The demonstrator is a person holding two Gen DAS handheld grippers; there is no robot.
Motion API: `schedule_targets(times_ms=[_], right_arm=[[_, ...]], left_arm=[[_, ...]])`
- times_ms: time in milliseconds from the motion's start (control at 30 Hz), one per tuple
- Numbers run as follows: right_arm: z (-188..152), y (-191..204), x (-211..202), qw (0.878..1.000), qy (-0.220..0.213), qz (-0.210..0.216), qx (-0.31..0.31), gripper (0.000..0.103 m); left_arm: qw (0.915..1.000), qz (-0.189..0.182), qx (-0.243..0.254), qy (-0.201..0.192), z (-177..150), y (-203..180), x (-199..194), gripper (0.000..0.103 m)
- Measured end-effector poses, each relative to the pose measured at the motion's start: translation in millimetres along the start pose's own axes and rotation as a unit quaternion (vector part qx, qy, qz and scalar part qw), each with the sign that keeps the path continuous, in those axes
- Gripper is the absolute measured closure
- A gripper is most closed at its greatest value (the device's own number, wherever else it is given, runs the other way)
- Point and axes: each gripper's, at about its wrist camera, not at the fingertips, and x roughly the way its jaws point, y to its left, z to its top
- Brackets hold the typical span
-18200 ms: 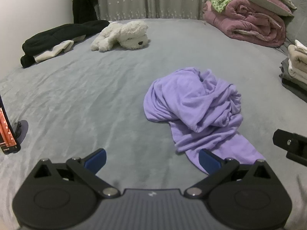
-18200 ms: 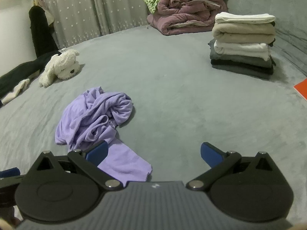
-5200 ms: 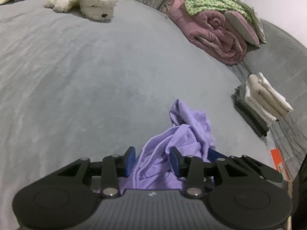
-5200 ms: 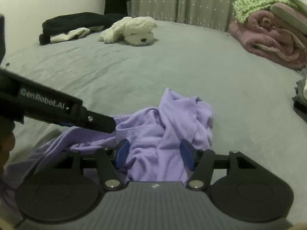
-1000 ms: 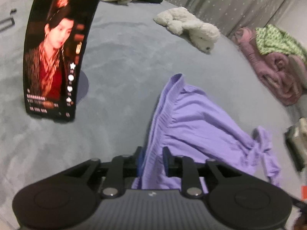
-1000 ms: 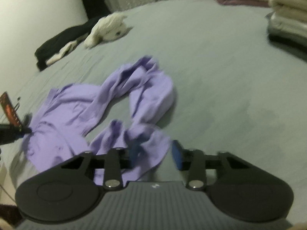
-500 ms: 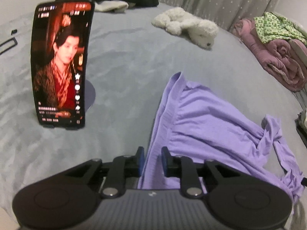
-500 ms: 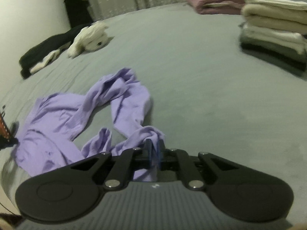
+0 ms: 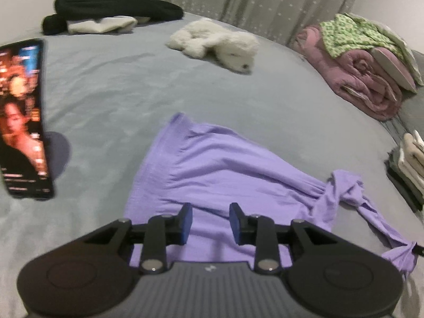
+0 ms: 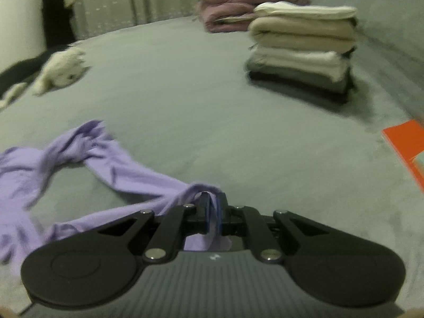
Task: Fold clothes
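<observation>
Gaping now, left claw (image 9: pixel 210 219) has let go of purple garment (image 9: pixel 212 164), right claw (image 10: pixel 210 212) still clamping its sleeve.

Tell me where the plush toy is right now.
The plush toy lies at the far side of the bed in the left wrist view, between the black clothes on its left and the pink quilt on its right.

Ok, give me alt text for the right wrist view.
The right gripper is shut on a strip of a purple garment lying across a grey bed. Behind sit a stack of folded clothes and a white plush toy.
</observation>
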Motion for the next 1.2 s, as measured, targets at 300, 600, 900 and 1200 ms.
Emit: schedule_targets(times_ms=[300,600,900,1200], right_arm=[[3.8,4.4,20.5,1.000,-0.015,-0.003,-0.002,0.087],[9.7,30.4,25.1,0.998,-0.036,0.045,-0.038,0.056],[11.9,68.6,50.0,0.994,-0.018,0.072,-0.084,0.056],[24.5,75.0,67.8,0.995,-0.037,0.065,-0.065,0.096]], left_arm=[[0.9996,-0.025,0.001,0.013,2.4,-34.5,28.9,0.072],[0.9987,-0.045,0.015,0.021,1.8,-68.2,50.5,0.071],[0.9989,-0.037,0.018,0.023,10.8,-71.8,71.1,0.071],[0.9990,-0.037,0.005,0.025,19.0,-66.5,86.5,0.072]])
